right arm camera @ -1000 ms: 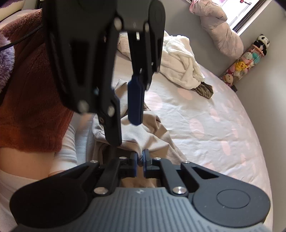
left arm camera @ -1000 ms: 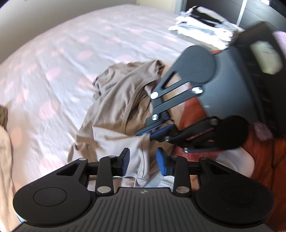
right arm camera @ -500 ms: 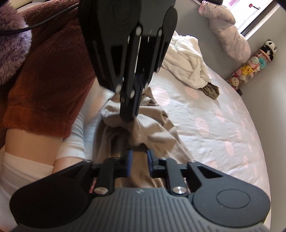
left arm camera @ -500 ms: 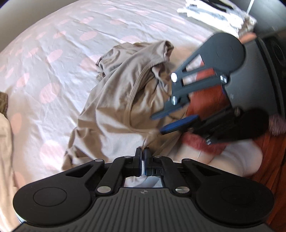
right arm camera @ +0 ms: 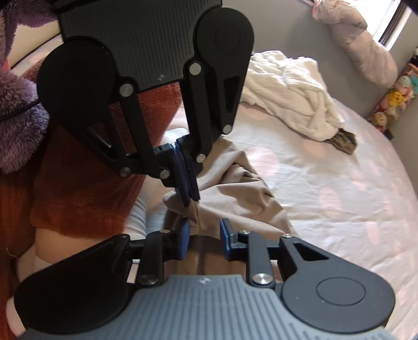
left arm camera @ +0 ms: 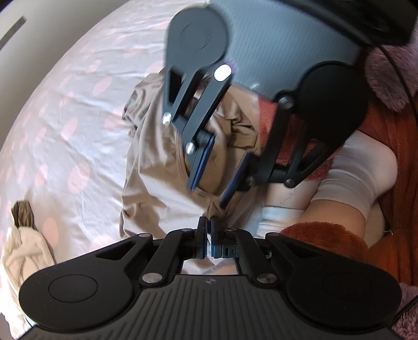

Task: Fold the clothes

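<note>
Closest in, the left gripper (left arm camera: 208, 230) was seen clamped on the beige garment (left arm camera: 159, 167), whose pinched edge ran between the spread, empty fingers of the right gripper (right arm camera: 203, 239), while its bulk lay crumpled on the bed (right arm camera: 339, 198) beyond.

We see a bed covered by a pale sheet with pink spots (right arm camera: 326, 188), lit by daylight from a window (right arm camera: 394, 23) at the upper right. A grey wall (right arm camera: 282, 28) runs behind the bed, a pink bundle of bedding (right arm camera: 365, 44) leans against it, and soft toys (right arm camera: 397, 96) sit in the corner.
</note>
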`<state>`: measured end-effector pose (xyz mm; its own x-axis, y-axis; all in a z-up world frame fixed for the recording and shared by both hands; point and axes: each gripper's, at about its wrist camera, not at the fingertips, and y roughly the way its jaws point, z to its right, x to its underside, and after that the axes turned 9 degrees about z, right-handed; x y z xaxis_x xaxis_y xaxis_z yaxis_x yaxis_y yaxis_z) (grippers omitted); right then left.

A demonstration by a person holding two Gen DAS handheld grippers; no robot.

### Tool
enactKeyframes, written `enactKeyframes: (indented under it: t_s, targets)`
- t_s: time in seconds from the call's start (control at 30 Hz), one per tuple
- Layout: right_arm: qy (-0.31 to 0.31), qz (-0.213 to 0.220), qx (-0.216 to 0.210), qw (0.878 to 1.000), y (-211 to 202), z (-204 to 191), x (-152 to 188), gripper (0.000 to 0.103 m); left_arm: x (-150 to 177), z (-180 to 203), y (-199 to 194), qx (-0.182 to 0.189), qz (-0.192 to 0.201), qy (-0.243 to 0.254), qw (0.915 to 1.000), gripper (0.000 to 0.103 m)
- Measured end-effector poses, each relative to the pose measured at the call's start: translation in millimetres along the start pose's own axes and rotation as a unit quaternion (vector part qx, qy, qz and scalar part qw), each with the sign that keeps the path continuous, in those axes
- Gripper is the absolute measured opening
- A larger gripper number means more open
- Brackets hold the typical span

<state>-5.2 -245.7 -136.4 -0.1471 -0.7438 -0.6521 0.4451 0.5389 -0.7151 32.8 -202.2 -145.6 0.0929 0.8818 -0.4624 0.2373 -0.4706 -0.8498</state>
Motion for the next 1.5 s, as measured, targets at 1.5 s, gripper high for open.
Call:
enactKeyframes:
  t_s: [1.5]
  targets:
    - [-0.061, -0.022, 0.068, 0.996, -35.3, -14.0, 21.4, 0.006, -16.4, -6.3, 5.3, -0.036, 0.048, -0.070, 0.9957, 0.018]
